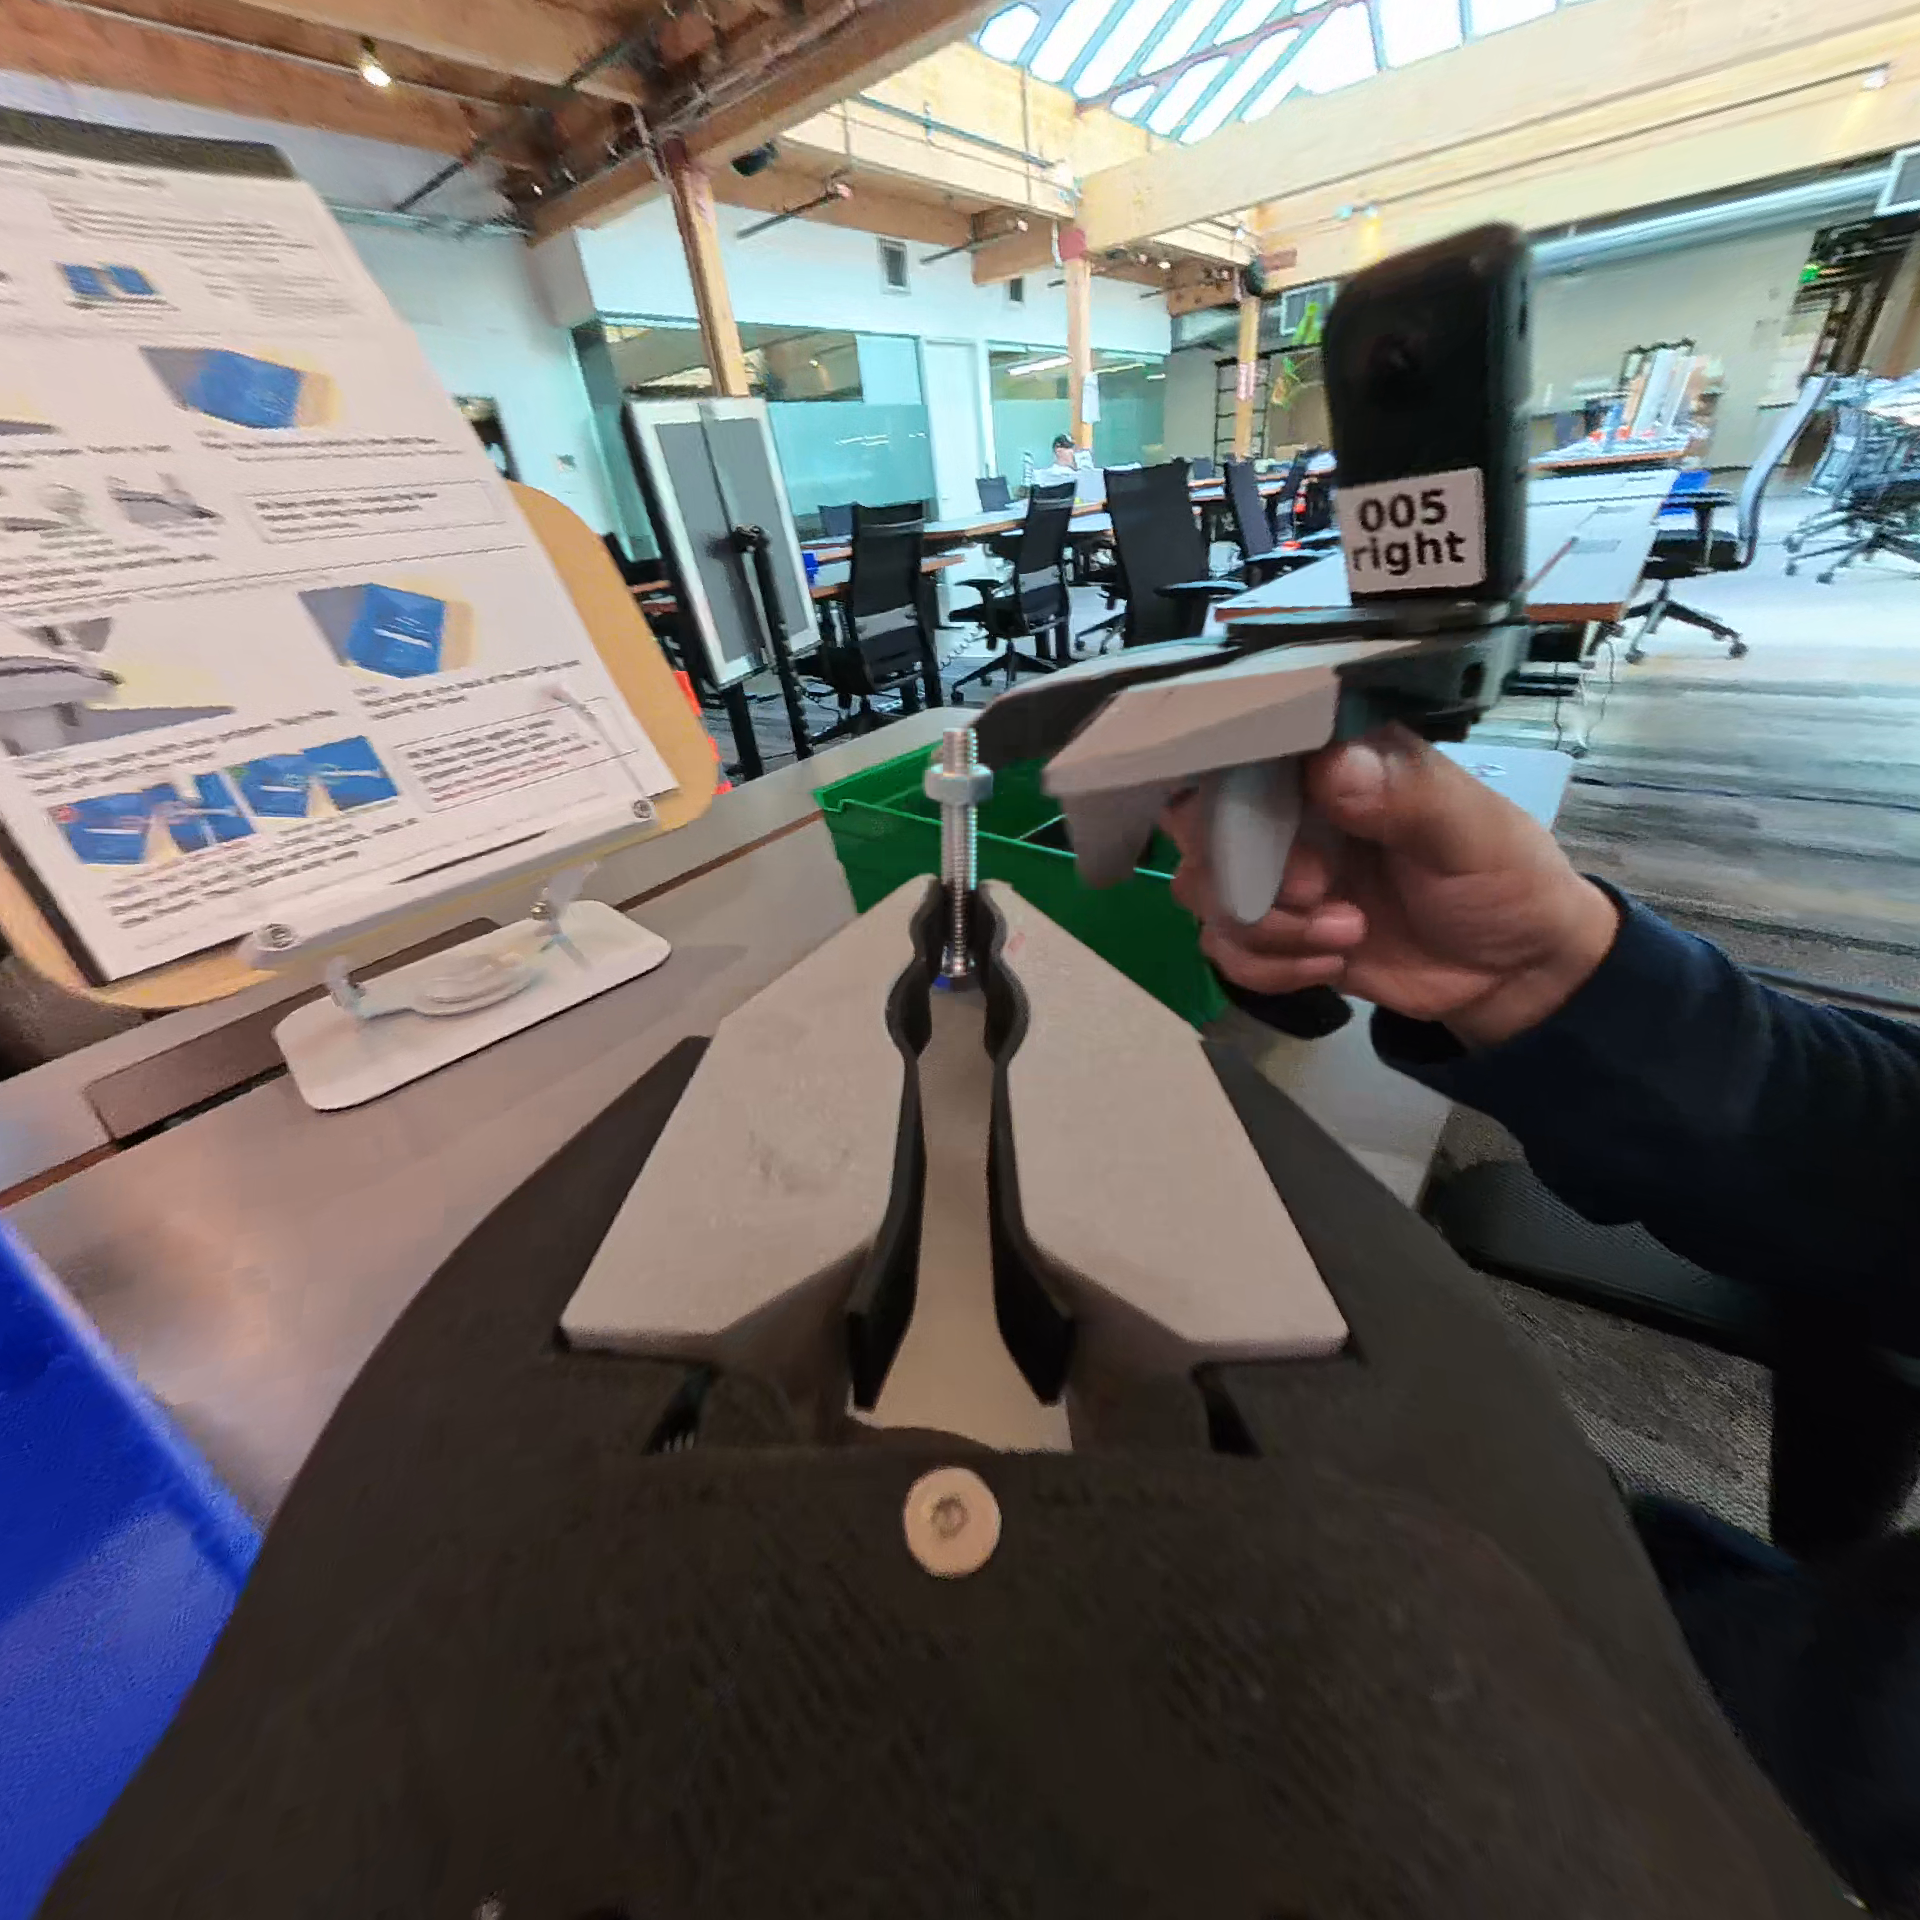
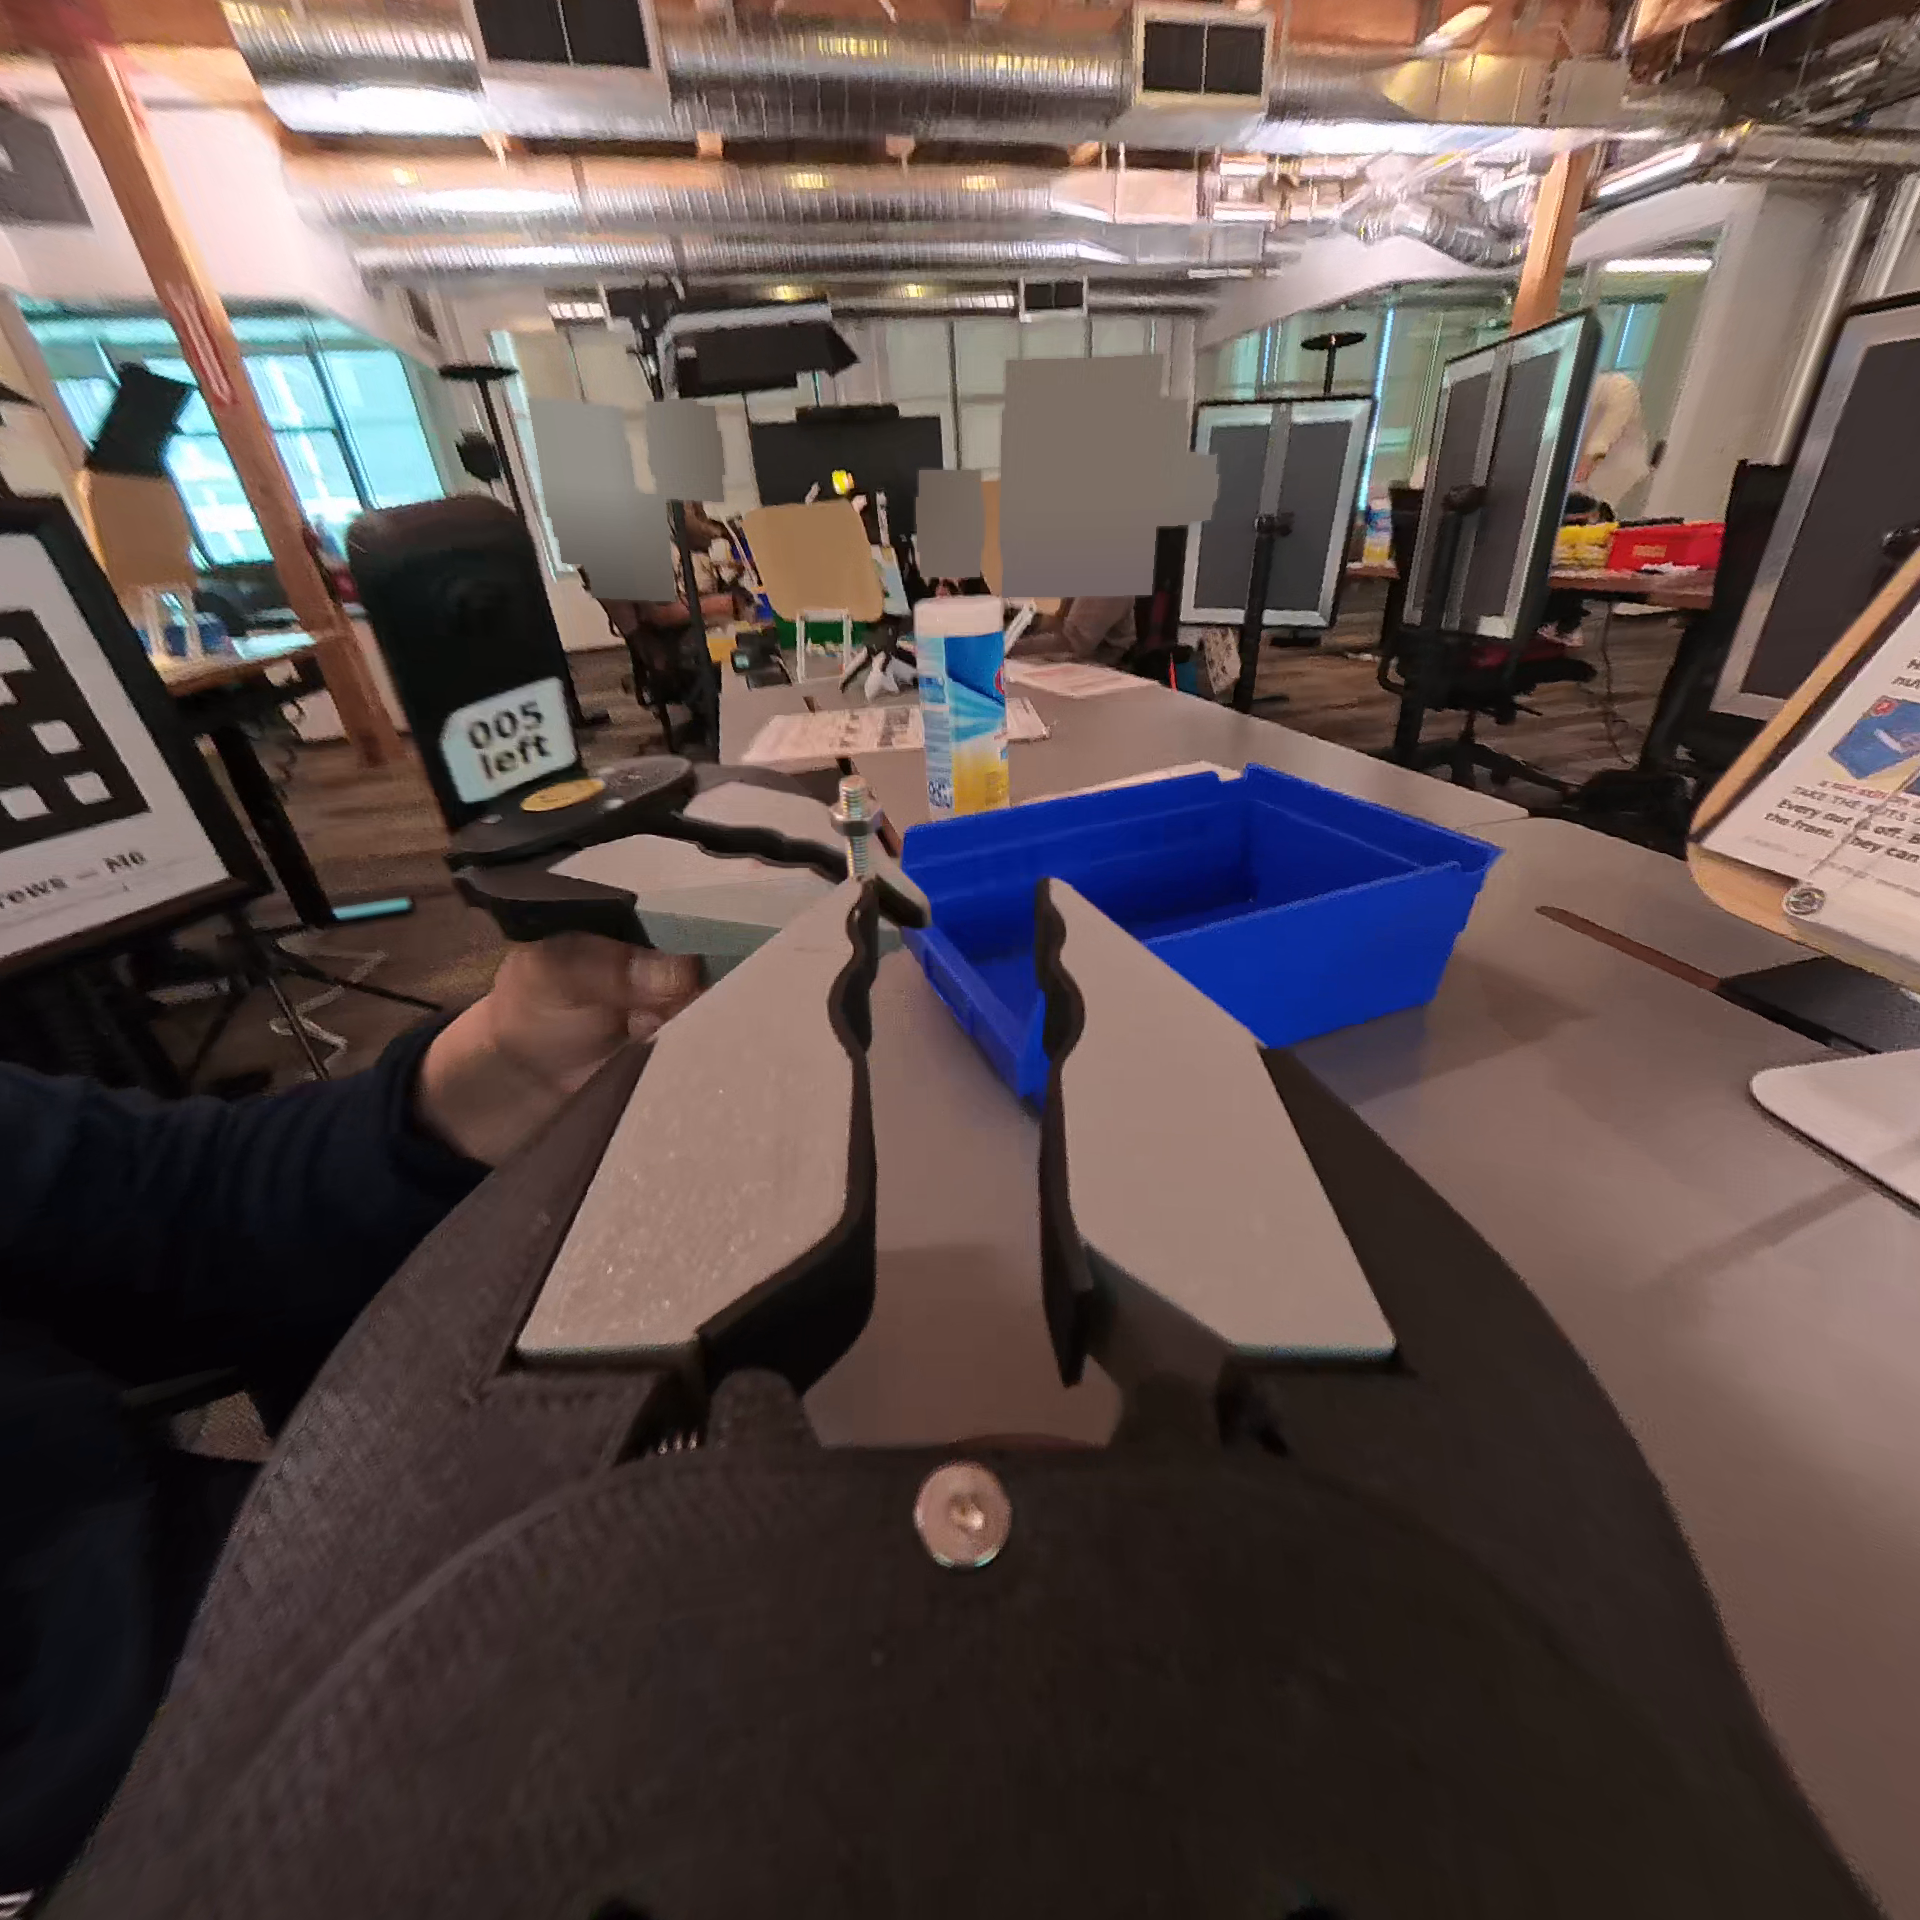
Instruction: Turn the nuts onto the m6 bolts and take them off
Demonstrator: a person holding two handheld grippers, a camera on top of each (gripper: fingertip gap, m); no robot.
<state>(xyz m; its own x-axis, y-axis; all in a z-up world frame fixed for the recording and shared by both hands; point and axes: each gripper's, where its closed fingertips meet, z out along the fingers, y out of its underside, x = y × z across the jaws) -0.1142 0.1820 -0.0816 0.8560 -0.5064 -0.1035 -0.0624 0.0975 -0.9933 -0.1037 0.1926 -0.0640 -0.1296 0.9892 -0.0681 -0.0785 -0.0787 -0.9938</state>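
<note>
Indoors | grey table, open office | left tool clamps bolt | right tool apart

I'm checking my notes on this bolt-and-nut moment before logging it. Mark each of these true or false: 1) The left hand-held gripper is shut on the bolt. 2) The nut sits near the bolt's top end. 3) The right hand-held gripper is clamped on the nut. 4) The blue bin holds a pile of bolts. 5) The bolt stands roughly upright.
1) True: the left hand-held gripper is shut on the bolt.
2) True: the nut sits near the top end.
3) False: the right hand-held gripper is open, its fingers beside the bolt.
4) False: the visible inside of the blue bin looks empty.
5) True.
</note>
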